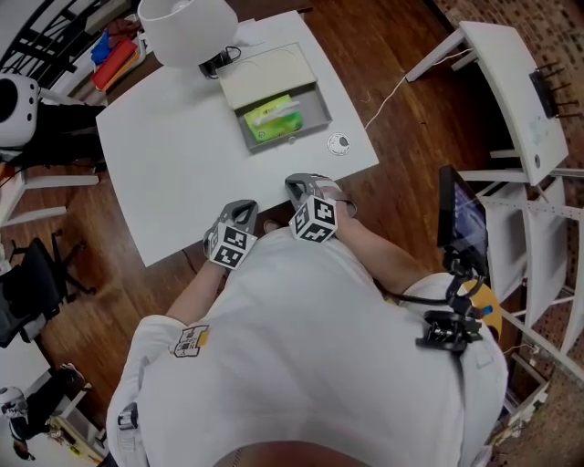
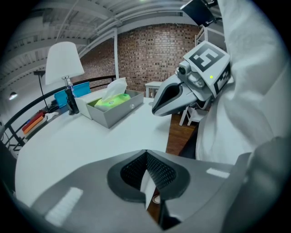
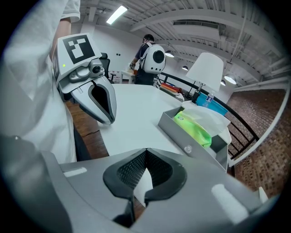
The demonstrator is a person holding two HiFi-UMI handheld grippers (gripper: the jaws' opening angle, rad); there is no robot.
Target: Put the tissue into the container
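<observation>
A green tissue pack (image 1: 272, 119) with a white tissue sticking up lies inside the open grey container (image 1: 321, 108) at the far side of the white table (image 1: 182, 173). My left gripper (image 1: 241, 215) and right gripper (image 1: 299, 186) are held close to my body over the table's near edge, well short of the container. The left gripper (image 2: 146, 152) is shut with nothing between its pads; from it the pack (image 2: 111, 99) and container (image 2: 116, 116) show ahead. The right gripper (image 3: 145, 151) is also shut and empty, with the pack (image 3: 196, 128) in the container (image 3: 175, 129) to its right.
A white lamp (image 1: 187, 27) stands behind the container, with a dark object (image 1: 219, 62) at its base. A small round object (image 1: 338, 143) lies near the table's right edge. A white chair (image 1: 511, 82) and a screen (image 1: 461, 219) stand at the right. A person (image 3: 145, 59) is far off.
</observation>
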